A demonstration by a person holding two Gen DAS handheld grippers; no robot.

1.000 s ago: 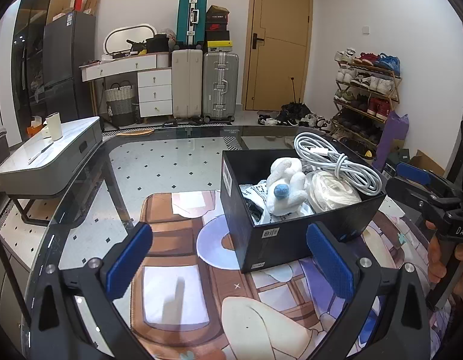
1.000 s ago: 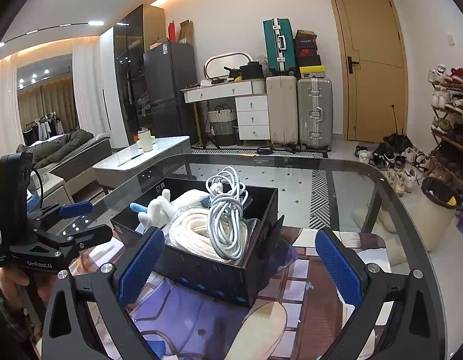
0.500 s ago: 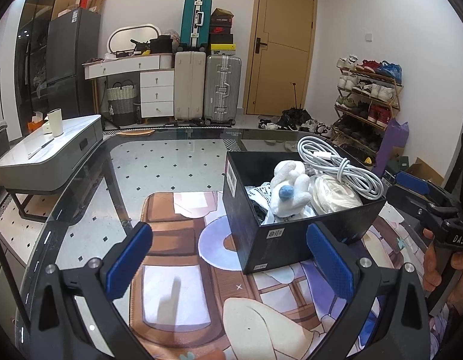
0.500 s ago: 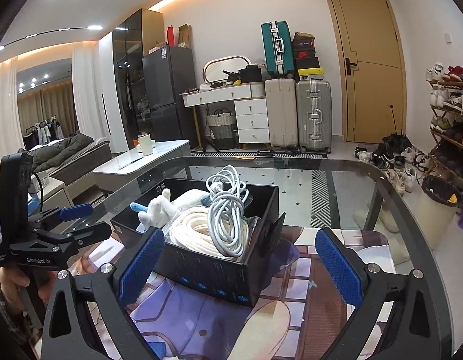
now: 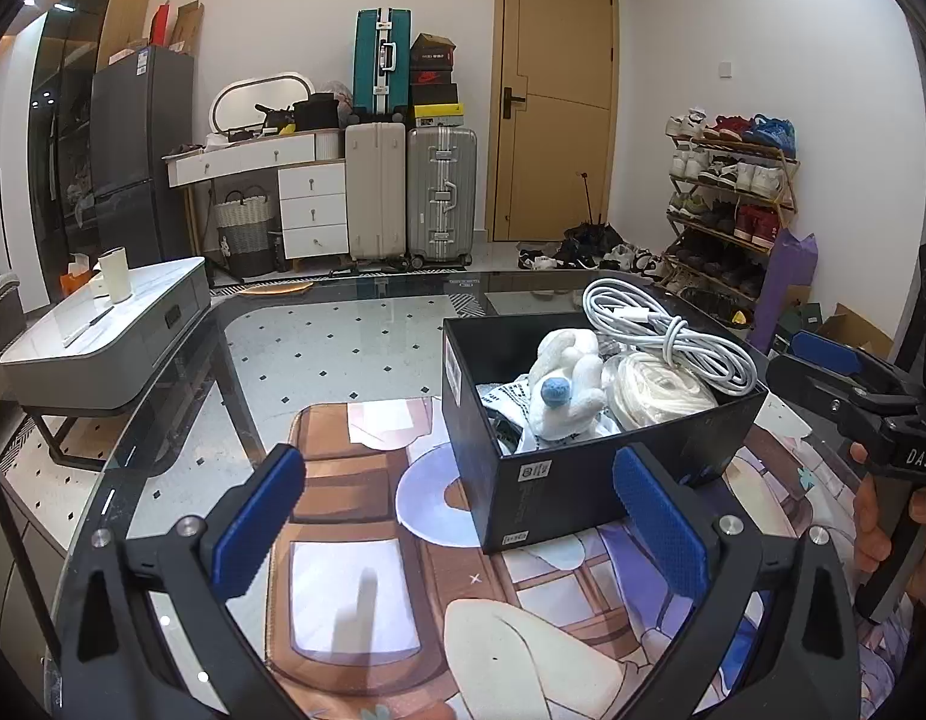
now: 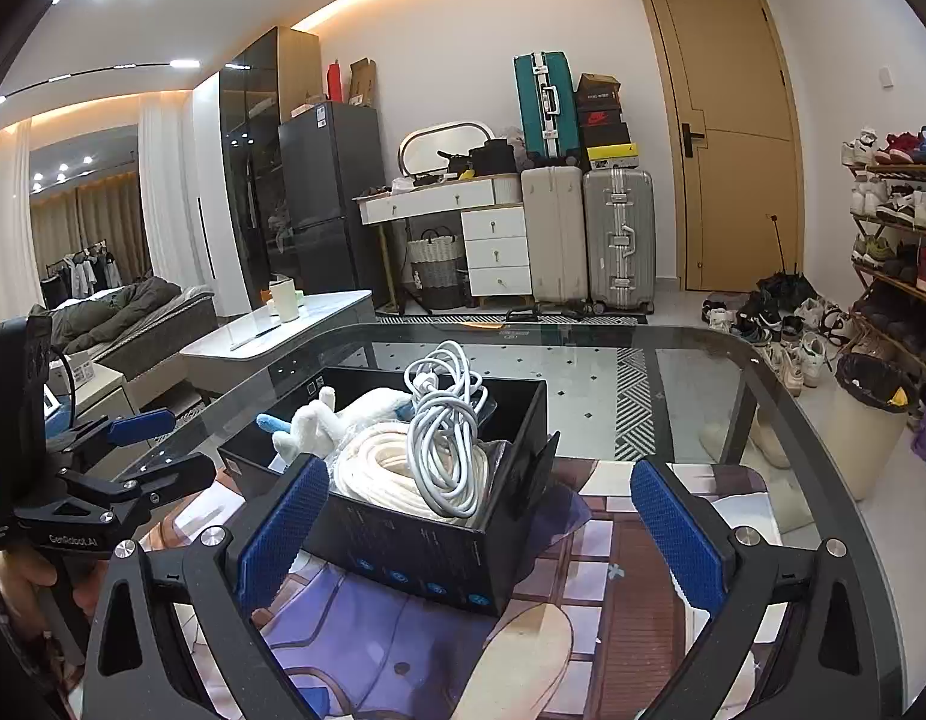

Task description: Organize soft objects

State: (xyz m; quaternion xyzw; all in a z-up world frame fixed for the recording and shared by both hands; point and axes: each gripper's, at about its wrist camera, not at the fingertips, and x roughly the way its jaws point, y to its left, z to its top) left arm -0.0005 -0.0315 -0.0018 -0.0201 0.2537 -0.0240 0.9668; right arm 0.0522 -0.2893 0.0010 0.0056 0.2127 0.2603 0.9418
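Note:
A black box [image 5: 559,489] [image 6: 426,546] stands on a printed mat on the glass table. In it lie a white plush toy [image 5: 568,384] [image 6: 309,426] with a blue tail, a coil of cream rope [image 5: 655,393] [image 6: 396,471] and a bundled white cable [image 5: 661,339] [image 6: 441,420]. My left gripper [image 5: 456,528] is open and empty, in front of the box's near left corner. My right gripper [image 6: 481,531] is open and empty, level with the box's near side. Each gripper also shows in the other's view, the left one [image 6: 144,444] and the right one [image 5: 823,372], both beside the box.
The printed mat [image 5: 354,570] covers the near table; the glass edge [image 6: 823,480] curves around it. A white low table [image 5: 102,324] stands to the left on the floor. Suitcases [image 5: 411,192], a shoe rack [image 5: 727,204] and a bin [image 6: 865,426] stand beyond.
Both views have tilted up slightly, so the box sits lower in frame. Both grippers stay open and the box's contents have not moved.

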